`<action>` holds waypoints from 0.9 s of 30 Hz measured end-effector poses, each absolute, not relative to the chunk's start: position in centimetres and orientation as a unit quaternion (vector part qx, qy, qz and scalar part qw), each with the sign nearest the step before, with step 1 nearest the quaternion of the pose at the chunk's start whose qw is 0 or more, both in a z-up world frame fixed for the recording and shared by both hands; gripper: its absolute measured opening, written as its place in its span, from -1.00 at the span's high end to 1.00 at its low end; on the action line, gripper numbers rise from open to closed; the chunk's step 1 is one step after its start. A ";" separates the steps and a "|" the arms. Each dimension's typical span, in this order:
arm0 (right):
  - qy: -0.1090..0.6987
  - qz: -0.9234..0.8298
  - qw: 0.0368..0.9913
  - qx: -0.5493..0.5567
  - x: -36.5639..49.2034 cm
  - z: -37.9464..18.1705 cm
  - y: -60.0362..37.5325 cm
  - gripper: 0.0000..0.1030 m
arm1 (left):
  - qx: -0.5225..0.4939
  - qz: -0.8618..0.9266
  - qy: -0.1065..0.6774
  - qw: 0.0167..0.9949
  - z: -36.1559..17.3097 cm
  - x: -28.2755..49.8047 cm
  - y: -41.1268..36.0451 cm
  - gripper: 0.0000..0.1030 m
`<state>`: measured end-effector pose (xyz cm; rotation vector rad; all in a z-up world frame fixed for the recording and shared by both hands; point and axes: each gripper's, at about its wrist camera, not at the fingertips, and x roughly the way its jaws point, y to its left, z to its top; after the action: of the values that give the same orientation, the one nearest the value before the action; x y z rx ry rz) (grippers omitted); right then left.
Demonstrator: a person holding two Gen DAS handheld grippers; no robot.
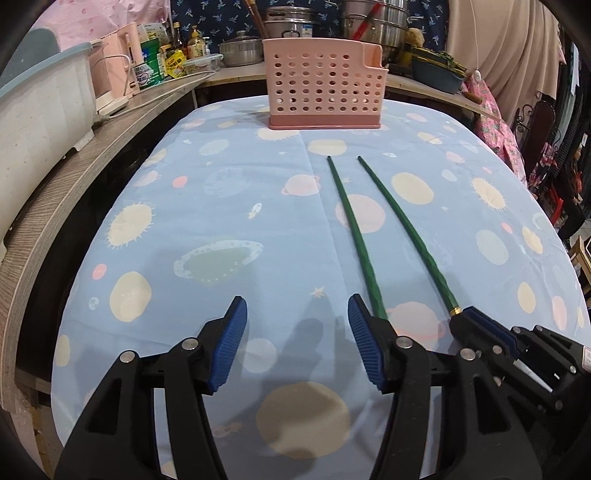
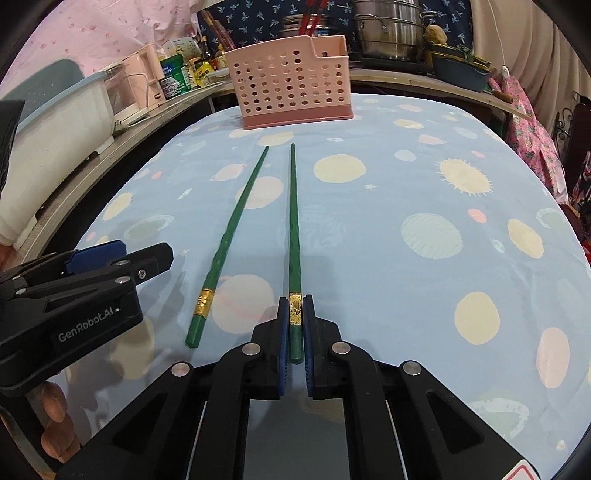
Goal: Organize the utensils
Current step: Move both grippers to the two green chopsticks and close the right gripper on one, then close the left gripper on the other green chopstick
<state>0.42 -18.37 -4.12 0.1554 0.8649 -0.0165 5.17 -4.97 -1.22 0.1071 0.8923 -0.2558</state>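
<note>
Steel pots, bottles and a pink kettle crowd shelves beyond the planet-print cloth.

Your left gripper has black plastic arms with triangular cut-outs, round silver pivot screws and ribbed blue pads. Your right gripper is built the same: black frame, silver screws, blue pads. White "GenRobot.AI" lettering marks the left gripper's side at nine o'clock in the right wrist view, with your bare fingers beneath, at eight o'clock.
</note>
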 end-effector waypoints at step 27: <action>0.415 -0.018 0.903 0.105 -0.1 -4.3 -20.5 0.87 | 0.064 -0.149 0.451 0.878 -3.0 4.2 -7.9 0.33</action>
<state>-0.07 -20.49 -4.27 0.2172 0.8589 -0.0379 4.17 -7.88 -2.98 0.1335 0.9404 -0.3117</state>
